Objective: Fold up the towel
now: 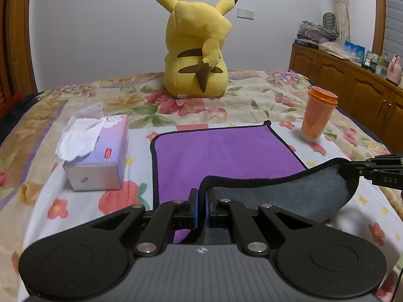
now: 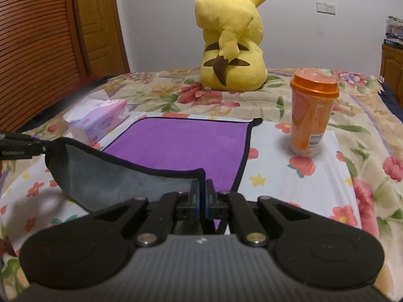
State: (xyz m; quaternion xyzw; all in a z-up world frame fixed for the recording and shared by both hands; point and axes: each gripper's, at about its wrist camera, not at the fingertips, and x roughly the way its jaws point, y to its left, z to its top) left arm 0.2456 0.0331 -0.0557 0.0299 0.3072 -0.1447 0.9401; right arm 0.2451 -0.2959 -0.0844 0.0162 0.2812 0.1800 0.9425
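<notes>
A purple towel [image 1: 221, 151] with a black hem and a grey underside lies on the flowered bedspread; it also shows in the right wrist view [image 2: 181, 146]. Its near edge is lifted off the bed, grey side [image 1: 284, 193] showing. My left gripper [image 1: 201, 198] is shut on the near left corner. My right gripper [image 2: 202, 188] is shut on the near right corner. Each gripper shows at the edge of the other's view, the right one [image 1: 377, 170] and the left one [image 2: 22, 144], with the lifted hem sagging between them.
A tissue box [image 1: 98, 156] sits left of the towel. An orange lidded cup [image 1: 318, 113] stands to its right. A yellow plush toy [image 1: 199, 47] sits at the far side of the bed. A wooden cabinet [image 1: 352, 80] is at the right, wooden doors [image 2: 37, 37] at the left.
</notes>
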